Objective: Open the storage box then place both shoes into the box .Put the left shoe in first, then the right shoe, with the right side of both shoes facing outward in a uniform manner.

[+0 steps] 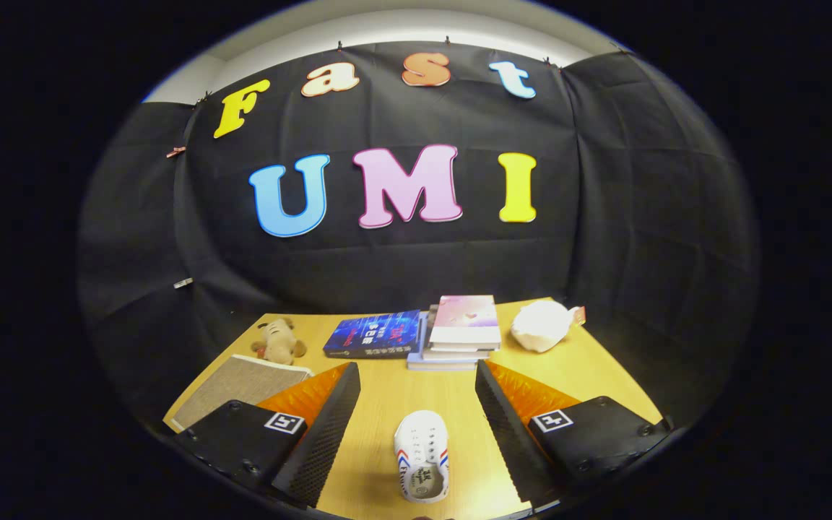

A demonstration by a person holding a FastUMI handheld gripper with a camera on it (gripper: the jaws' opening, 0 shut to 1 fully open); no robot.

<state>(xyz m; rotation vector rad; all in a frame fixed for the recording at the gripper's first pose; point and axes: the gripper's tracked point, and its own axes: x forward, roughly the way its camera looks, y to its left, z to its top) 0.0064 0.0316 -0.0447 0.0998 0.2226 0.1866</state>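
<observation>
Two fingers [329,426] spread wide, white shoe [422,455] between, untouched.

Matt wood-look table [416,393], white cloth shoe [422,455], ribbed blk tongs [416,422] pads

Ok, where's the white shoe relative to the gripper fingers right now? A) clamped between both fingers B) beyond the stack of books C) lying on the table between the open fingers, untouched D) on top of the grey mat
C: the white shoe lies on the wooden table in the gap between the spread fingers of the gripper, with bare table on each side, so neither finger touches it.
</observation>
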